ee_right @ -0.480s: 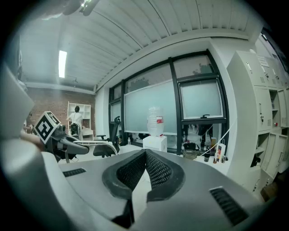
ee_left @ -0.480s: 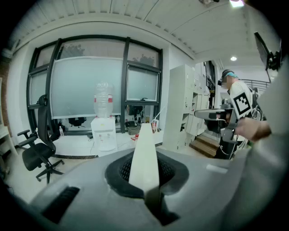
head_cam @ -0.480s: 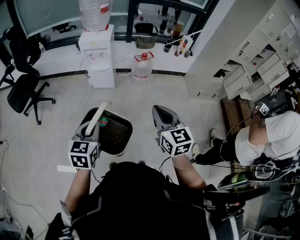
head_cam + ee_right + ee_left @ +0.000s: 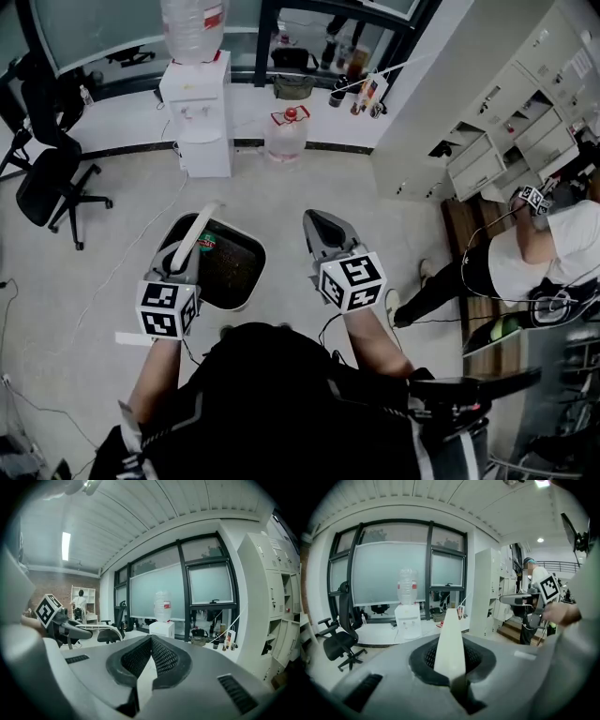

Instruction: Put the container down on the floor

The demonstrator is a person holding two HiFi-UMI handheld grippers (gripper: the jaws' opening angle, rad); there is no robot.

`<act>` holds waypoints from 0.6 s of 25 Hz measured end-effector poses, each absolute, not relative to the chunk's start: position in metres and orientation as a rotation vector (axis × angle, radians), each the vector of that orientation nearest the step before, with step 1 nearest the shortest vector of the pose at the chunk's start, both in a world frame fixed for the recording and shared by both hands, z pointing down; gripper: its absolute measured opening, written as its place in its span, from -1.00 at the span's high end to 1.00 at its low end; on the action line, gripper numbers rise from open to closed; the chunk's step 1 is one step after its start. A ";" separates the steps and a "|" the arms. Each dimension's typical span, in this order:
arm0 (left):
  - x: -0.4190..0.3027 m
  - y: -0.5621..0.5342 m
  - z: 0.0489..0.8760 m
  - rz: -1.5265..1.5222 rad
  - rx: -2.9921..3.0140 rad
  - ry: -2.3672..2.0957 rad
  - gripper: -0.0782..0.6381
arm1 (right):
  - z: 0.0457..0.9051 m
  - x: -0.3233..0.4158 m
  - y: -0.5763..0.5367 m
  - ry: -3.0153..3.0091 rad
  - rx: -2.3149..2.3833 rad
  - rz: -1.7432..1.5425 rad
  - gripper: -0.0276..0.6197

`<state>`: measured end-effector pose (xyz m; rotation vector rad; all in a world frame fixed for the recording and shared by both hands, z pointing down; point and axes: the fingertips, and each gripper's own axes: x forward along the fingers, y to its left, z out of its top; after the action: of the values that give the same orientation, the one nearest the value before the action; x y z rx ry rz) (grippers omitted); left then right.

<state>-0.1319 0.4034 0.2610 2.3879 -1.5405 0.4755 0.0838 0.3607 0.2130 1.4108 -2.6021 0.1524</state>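
Inspection from my remote station, positions referenced to the water dispenser (image 4: 197, 112).

1. The container (image 4: 246, 281), white with a dark interior, sits over the floor (image 4: 300, 183) on the near side of the water dispenser. I cannot tell whether its base touches the floor.
2. The left hand-held gripper (image 4: 184, 258) is clamped on the container's white handle (image 4: 450, 644), which angles up toward the water dispenser.
3. The right hand-held gripper (image 4: 317, 223) is nearer than the water dispenser and off to its right. Its jaws are pressed together with nothing between them, and it is clear of the container.
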 end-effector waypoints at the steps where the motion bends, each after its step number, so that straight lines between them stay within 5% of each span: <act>1: -0.132 0.403 0.261 0.474 2.388 -1.542 0.72 | 0.213 0.084 0.360 -2.603 1.414 0.151 0.89; 15: -0.143 0.396 0.255 0.435 2.467 -1.490 0.72 | 0.220 0.055 0.358 -2.616 1.397 0.193 0.89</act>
<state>-0.1429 0.3956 0.2546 2.4674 -1.4896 0.4355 0.0552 0.3578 0.2204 1.3965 -2.6164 0.1932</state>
